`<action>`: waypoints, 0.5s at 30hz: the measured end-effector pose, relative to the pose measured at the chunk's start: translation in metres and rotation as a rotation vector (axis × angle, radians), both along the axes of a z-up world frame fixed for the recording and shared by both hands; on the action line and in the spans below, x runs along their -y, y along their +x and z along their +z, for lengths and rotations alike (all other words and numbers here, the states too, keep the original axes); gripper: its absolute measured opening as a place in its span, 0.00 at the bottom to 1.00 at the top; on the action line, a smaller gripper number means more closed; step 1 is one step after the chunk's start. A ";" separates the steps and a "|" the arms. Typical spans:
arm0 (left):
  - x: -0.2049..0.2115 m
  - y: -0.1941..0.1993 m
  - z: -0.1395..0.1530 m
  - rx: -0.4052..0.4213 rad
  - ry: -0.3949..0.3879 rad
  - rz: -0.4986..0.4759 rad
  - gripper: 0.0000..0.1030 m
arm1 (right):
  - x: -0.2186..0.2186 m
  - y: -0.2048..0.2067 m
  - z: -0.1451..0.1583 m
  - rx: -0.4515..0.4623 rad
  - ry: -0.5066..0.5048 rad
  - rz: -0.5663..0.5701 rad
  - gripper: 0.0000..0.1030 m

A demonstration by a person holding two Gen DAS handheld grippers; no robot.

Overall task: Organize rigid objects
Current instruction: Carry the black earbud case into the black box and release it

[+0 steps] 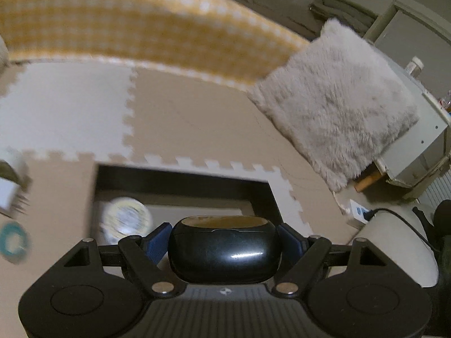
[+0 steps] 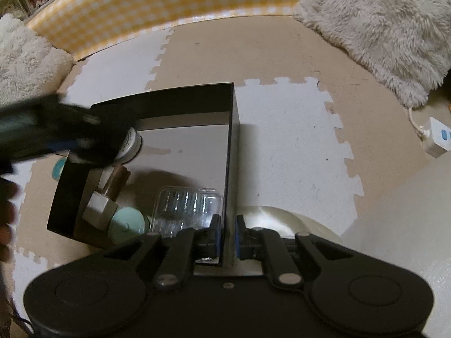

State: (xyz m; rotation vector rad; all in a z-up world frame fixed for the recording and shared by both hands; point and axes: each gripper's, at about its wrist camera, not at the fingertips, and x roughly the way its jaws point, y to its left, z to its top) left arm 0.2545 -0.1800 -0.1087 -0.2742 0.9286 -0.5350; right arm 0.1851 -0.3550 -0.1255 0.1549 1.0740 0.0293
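Right wrist: right gripper (image 2: 226, 232) pinching box (image 2: 231, 152) wall; inside box, five items. Left gripper (image 1: 224, 239) clamping black case (image 1: 224, 250) above box.

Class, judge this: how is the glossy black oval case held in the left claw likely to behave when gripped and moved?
The black oval case probably stays rigid: it keeps its shape between the left claw's pads. Its glossy, rounded shell looks slippery, so it may squirt out. Set down, it might rock.

The left claw (image 1: 224, 235) clamps a glossy black case (image 1: 224, 249) above the black box (image 1: 180, 183) on the foam floor mat (image 1: 183, 124).
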 end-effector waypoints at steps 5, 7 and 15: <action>0.015 0.006 -0.028 -0.049 -0.037 0.023 0.79 | -0.002 0.000 0.000 0.002 -0.010 0.012 0.08; 0.018 0.009 -0.035 -0.050 -0.045 0.037 0.79 | -0.002 0.000 0.000 0.002 -0.009 0.014 0.08; 0.028 0.017 -0.048 -0.094 -0.074 0.022 0.84 | -0.001 0.001 -0.001 0.001 -0.009 0.019 0.07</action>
